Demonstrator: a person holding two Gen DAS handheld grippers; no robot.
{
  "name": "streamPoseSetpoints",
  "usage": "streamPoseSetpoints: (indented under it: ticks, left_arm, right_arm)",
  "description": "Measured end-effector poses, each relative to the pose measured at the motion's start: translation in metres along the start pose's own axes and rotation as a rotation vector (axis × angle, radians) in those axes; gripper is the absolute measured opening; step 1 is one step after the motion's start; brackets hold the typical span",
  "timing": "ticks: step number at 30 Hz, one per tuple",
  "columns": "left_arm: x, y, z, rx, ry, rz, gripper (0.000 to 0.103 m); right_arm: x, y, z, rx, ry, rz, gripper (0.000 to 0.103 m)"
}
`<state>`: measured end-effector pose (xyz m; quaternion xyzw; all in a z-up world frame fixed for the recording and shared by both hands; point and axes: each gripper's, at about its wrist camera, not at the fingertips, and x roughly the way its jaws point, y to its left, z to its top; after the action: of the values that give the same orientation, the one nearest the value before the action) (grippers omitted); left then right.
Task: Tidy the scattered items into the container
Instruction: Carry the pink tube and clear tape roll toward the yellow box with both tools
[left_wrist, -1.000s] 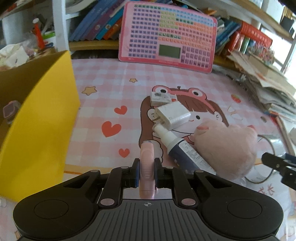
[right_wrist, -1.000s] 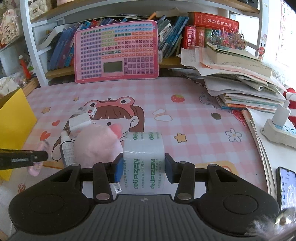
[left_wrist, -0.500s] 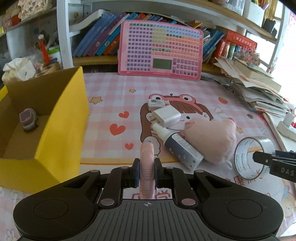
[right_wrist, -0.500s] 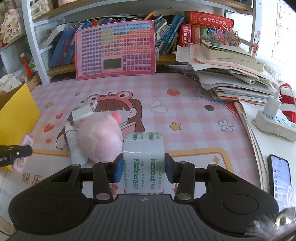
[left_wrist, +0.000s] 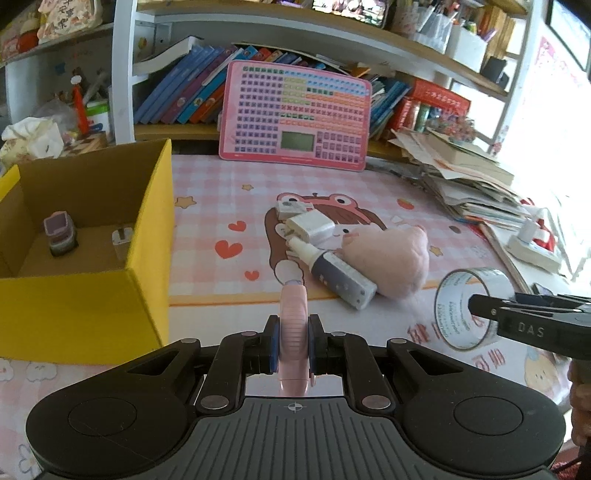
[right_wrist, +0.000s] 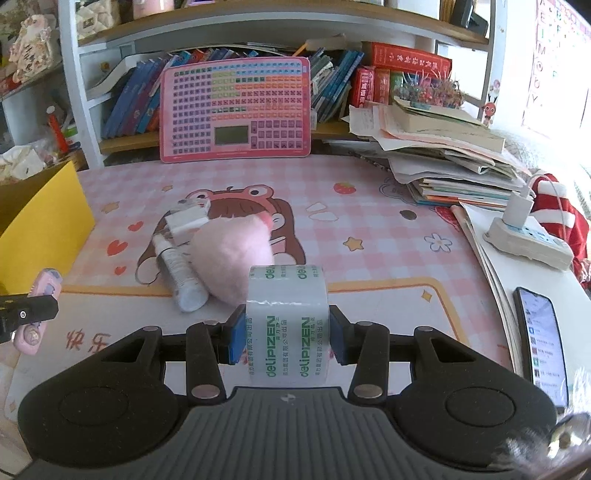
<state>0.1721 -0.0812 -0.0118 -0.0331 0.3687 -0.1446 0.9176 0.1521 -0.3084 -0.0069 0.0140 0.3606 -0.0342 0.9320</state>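
Note:
My left gripper (left_wrist: 293, 343) is shut on a thin pink gadget (left_wrist: 291, 317), held above the mat's front edge, right of the yellow cardboard box (left_wrist: 92, 306). Inside the box lie a purple watch-like item (left_wrist: 59, 232) and a small white plug (left_wrist: 122, 240). My right gripper (right_wrist: 286, 332) is shut on a roll of clear tape (right_wrist: 286, 295) with green lettering, held off the mat. On the mat lie a pink plush (left_wrist: 391, 258), a white-capped bottle (left_wrist: 340, 273), a white charger (left_wrist: 310, 227) and a small white box (left_wrist: 291, 208), all close together.
A pink keyboard-like board (left_wrist: 295, 118) leans against the bookshelf at the back. A messy stack of papers and books (right_wrist: 443, 162) fills the right side. A power strip (right_wrist: 528, 240) and a phone (right_wrist: 539, 339) lie at the right edge.
Both grippers have pulled back and risen with their loads. The left view has swung so the yellow box's inside shows. The tape roll has come off the mat.

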Motion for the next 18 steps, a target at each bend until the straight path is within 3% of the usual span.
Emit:
streamPoseSetpoints:
  ticks: [18]
  left_arm:
    - [-0.077,0.043,-0.038,0.044,-0.046,-0.072,0.013]
  right_arm:
    - [-0.074,0.070,-0.049,0.024,-0.038,-0.015,0.042]
